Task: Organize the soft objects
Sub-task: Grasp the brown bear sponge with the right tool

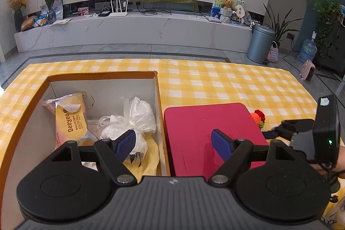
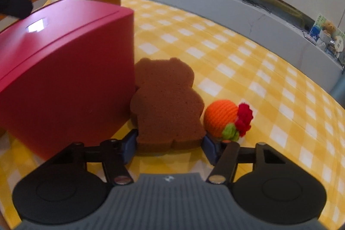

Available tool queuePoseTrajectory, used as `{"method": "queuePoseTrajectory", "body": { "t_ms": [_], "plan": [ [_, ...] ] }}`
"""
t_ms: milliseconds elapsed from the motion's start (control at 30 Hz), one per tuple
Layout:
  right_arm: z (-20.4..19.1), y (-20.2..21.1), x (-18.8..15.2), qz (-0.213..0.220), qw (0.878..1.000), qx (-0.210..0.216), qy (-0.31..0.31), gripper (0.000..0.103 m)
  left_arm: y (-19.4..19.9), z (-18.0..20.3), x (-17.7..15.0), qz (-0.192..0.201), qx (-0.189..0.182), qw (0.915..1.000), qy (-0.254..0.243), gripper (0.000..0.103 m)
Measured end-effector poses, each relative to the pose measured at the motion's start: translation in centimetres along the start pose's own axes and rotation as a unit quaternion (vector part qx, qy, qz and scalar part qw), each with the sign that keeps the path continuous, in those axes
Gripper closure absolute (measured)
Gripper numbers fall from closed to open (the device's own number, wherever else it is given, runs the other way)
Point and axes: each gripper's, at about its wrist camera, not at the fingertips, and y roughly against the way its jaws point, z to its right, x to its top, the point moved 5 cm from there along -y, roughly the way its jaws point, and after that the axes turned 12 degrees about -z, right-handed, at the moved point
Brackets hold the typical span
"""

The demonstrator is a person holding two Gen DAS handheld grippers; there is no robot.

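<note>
The open box (image 1: 103, 87) under the left tongs (image 1: 172, 141), which gape empty, already holds a bag and packet. Right tongs (image 2: 169, 147) bracket the brown sponge (image 2: 166, 105), pads seemingly touching; the knitted orange ball (image 2: 222, 120) beside them waits.

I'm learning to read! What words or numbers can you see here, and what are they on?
"Deeyeo": on the yellow packet in the cardboard box.
Smaller print beside it on the packet: too small to read.
A code printed on the box's far rim: too blurred to read.
Cards and pictures on the shelf: too small to read.
</note>
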Motion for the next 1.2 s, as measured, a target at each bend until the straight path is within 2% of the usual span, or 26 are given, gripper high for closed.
{"method": "queuePoseTrajectory", "body": {
  "t_ms": [133,233,300,333,367,433,500,600,667,833,933,1000,1100,1200],
  "plan": [
    [0.1,2.3,-1.0,-0.047,0.999,-0.024,-0.006,0.042,0.0,0.0,0.0,0.001,-0.001,1.0,0.0,0.009],
    [0.2,4.0,-2.7,-0.09,0.995,-0.015,-0.038,0.041,-0.1,0.0,0.0,-0.001,0.001,1.0,-0.001,0.009],
    [-0.2,4.1,-3.8,-0.119,0.992,-0.015,-0.035,0.038,-0.1,0.1,-0.1,0.0,0.004,1.0,-0.003,0.009],
    [-0.6,4.0,-4.1,-0.134,0.99,-0.031,-0.02,0.031,-0.1,0.1,-0.1,0.0,0.005,1.0,-0.003,0.009],
    [-1.0,3.8,-4.2,-0.144,0.988,-0.058,-0.002,0.018,-0.1,0.1,-0.1,0.0,0.005,1.0,-0.005,0.009],
    [-1.8,3.5,-4.0,-0.142,0.985,-0.093,0.03,0.014,-0.2,0.0,-0.1,-0.001,0.006,1.0,-0.007,0.009],
    [-2.2,3.7,-3.7,-0.131,0.987,-0.084,0.041,0.013,-0.3,0.0,-0.1,-0.004,0.008,0.9999,-0.008,0.009],
    [-2.2,3.8,-3.1,-0.109,0.991,-0.076,0.033,0.007,-0.7,0.2,-0.3,-0.015,0.004,0.9997,-0.019,0.009],
    [-1.5,3.1,-2.4,-0.103,0.991,-0.082,0.024,0.007,-0.6,0.5,-0.4,-0.005,0.009,0.9994,-0.033,0.009],
    [-0.2,1.1,-1.0,-0.118,0.99,-0.065,-0.034,0.007,-0.5,0.8,-0.6,0.0,0.014,0.9989,-0.045,0.009],
    [-0.5,0.6,-0.5,-0.112,0.991,-0.053,-0.044,0.008,-0.5,0.8,-0.6,0.0,0.012,0.999,-0.044,0.009],
    [-0.6,0.5,-0.4,-0.112,0.992,-0.039,-0.047,0.021,-0.5,0.8,-0.6,0.0,0.013,0.9989,-0.046,0.009],
    [-0.7,1.1,-0.4,-0.106,0.992,-0.034,-0.061,0.034,-0.3,0.9,-0.7,-0.001,0.015,0.9986,-0.05,0.009],
    [0.0,2.8,-0.2,-0.073,0.99,-0.035,-0.113,0.037,0.7,1.0,-0.4,0.005,0.012,0.9987,-0.049,0.01]
  ]
}}
